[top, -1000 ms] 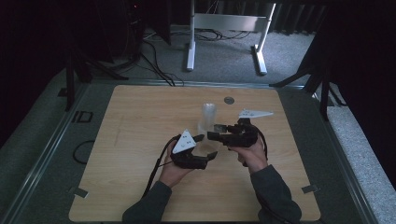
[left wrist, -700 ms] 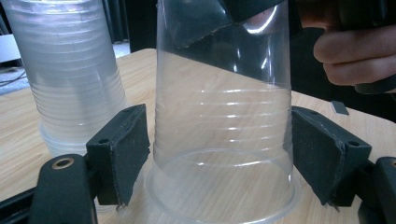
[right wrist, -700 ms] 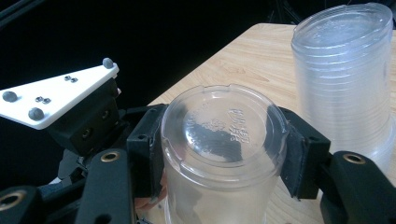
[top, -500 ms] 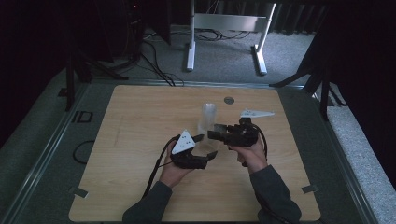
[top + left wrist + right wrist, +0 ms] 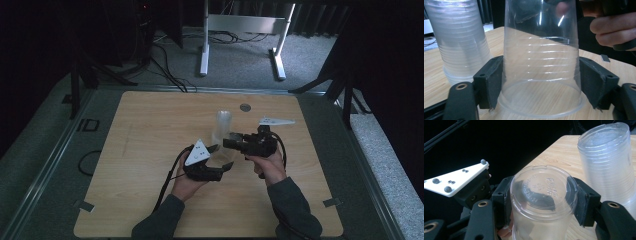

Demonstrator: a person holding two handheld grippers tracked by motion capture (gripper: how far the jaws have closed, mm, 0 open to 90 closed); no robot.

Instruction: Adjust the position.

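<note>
**Both grippers on one clear plastic cup, beside the stack**

From the high view I see my left gripper [image 5: 220, 157] just left of the frame's centre and my right gripper [image 5: 231, 141] a little above and to the right of it, their tips close together near the middle of the light wooden table [image 5: 150, 130]. Directly above the tips stands the tall stack of clear ribbed plastic cups [image 5: 223, 125], mouth down on the wood.

In the left gripper view, the single clear plastic cup [image 5: 541, 75] sits in the centre of the frame, upside down, with its wide rim low at the bottom edge, on or just above the wood. My left gripper [image 5: 541, 82] has its black jaws on either side of the cup's lower wall. The left jaw lies against the wall; the right one is at the wall too, though I cannot tell whether it presses. These jaws have just been closing, with the cup between them. The stack [image 5: 459, 42] fills the upper left of this frame, just beside the cup. A person's hand [image 5: 614, 30] shows at the upper right.

In the right gripper view, my right gripper [image 5: 544, 202] is clamped around the same cup [image 5: 543, 195] just under its closed base, both black pads tight against the wall in the lower centre. The stack [image 5: 609, 165] rises at the right edge, near but apart.
</note>
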